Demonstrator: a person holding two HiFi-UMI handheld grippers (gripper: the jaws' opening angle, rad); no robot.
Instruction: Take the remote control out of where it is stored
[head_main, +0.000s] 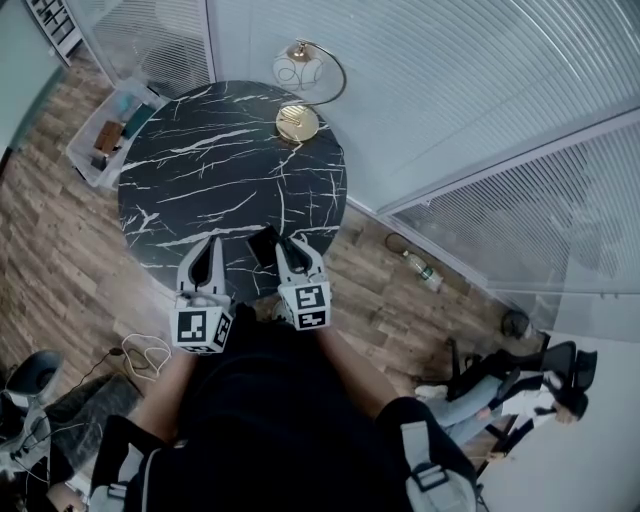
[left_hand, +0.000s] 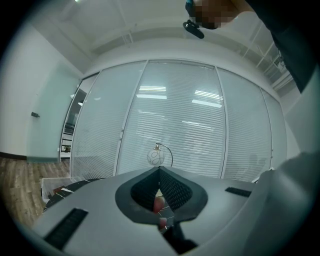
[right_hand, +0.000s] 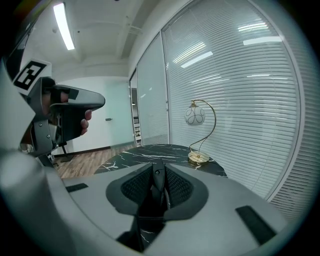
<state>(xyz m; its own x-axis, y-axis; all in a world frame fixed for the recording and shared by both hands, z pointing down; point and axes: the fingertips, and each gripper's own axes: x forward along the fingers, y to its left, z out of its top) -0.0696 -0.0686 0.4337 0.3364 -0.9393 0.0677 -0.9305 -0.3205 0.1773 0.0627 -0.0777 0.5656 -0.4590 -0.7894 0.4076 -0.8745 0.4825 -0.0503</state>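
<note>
Over the near edge of the round black marble table (head_main: 230, 170), my right gripper (head_main: 293, 256) is shut on a thin black remote control (head_main: 263, 246). The remote shows edge-on between the pads in the right gripper view (right_hand: 158, 186), where the right gripper (right_hand: 159, 172) points toward the table (right_hand: 150, 152). My left gripper (head_main: 206, 262) hovers beside it to the left, jaws shut with nothing between them. In the left gripper view the left gripper (left_hand: 160, 172) has its tips meeting. The left gripper (right_hand: 65, 115) also appears in the right gripper view, in a hand.
A gold arc lamp with a white globe (head_main: 300, 90) stands at the table's far edge. A clear bin of items (head_main: 105, 135) sits on the floor at the left. Glass walls with blinds lie behind. A seated person (head_main: 510, 390) is at the lower right; cables (head_main: 145, 355) lie on the floor.
</note>
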